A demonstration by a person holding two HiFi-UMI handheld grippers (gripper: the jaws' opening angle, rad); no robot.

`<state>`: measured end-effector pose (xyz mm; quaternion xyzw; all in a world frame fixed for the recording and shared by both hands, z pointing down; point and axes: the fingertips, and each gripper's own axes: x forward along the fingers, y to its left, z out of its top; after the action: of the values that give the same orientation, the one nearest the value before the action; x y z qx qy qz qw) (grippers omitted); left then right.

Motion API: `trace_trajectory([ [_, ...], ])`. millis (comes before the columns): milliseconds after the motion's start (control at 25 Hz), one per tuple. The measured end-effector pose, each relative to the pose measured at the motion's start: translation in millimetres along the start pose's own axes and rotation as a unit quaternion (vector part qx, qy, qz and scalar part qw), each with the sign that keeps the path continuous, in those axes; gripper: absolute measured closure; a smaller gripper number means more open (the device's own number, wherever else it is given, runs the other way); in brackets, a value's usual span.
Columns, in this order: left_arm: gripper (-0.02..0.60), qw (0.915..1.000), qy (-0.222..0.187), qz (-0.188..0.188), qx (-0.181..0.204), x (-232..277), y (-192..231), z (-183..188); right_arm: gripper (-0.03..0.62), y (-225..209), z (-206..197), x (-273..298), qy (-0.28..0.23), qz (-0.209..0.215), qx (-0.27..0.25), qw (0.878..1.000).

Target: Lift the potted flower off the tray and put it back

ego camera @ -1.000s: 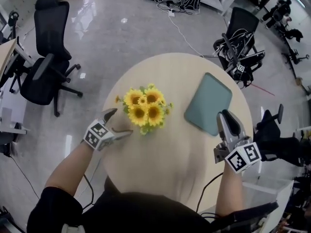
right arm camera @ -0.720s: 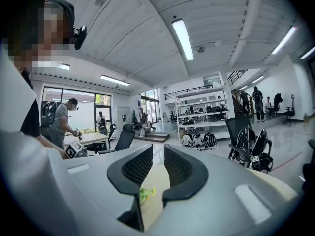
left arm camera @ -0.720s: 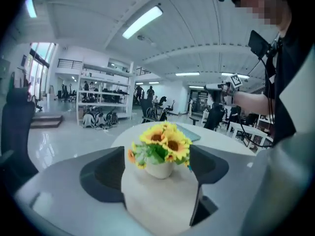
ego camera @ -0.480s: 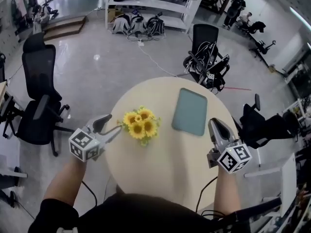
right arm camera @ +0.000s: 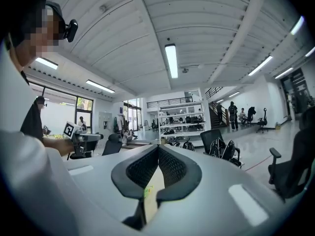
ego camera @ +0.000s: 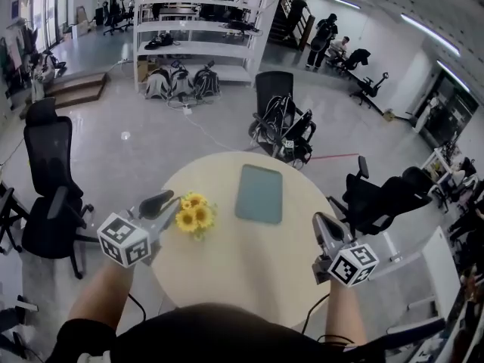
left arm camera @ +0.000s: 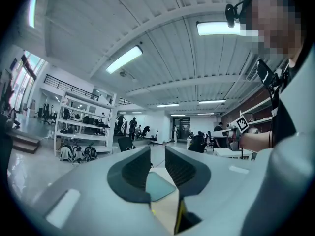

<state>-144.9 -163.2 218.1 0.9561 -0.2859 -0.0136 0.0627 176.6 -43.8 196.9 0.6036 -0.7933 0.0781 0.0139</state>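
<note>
Yellow potted sunflowers (ego camera: pixel 193 216) stand on the round wooden table (ego camera: pixel 242 267), left of the empty teal tray (ego camera: pixel 259 193); the blossoms hide the pot. My left gripper (ego camera: pixel 168 203) is held level above the table's left edge, clear of the flowers. Its jaws have just been closing and keep a narrow gap with nothing in it (left arm camera: pixel 157 154); the tray (left arm camera: pixel 158 186) shows through the gap. My right gripper (ego camera: pixel 324 224) is raised over the table's right edge. It has just closed, tips touching, empty (right arm camera: pixel 158 149).
Black office chairs stand left of the table (ego camera: pixel 45 172), behind it (ego camera: pixel 283 119) and to the right (ego camera: pixel 370 199). White shelving (ego camera: pixel 197 29) with bags runs along the back wall, with people in the distance.
Both grippers have risen from the tabletop and their jaws have gone from wide apart to nearly or fully together. The view has lifted, so the table looks smaller. Flowers and tray have not moved.
</note>
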Motion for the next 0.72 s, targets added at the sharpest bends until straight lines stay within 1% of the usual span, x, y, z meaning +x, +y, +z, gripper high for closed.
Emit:
trace_trajectory([
  [120,0.535,0.9991,-0.038,0.016,0.002,-4.3,-41.3,29.8,0.579,-0.3,5.3,-32.3,0.004,0.014,-0.016,1.0],
  [200,0.583,0.9974,-0.067,0.025,-0.013,-11.1,-65.6,42.2,0.58,0.5,6.4,-53.5,0.004,0.024,-0.017,1.0],
  [280,0.583,0.9958,-0.083,0.017,-0.035,-14.3,-91.1,45.0,0.58,-1.8,7.3,-73.4,0.0,0.031,-0.016,0.999],
  [440,0.584,0.9957,-0.079,-0.013,-0.047,-10.1,-138.2,38.1,0.58,-7.2,10.4,-103.9,-0.008,0.038,-0.026,0.999],
  [600,0.584,0.9943,-0.075,-0.034,-0.066,-8.6,-161.8,35.9,0.58,-7.0,10.4,-117.9,-0.017,0.047,-0.03,0.998],
  [720,0.586,0.9958,-0.065,-0.042,-0.05,-9.2,-169.9,36.7,0.58,-6.4,9.6,-123.3,-0.024,0.048,-0.024,0.998],
])
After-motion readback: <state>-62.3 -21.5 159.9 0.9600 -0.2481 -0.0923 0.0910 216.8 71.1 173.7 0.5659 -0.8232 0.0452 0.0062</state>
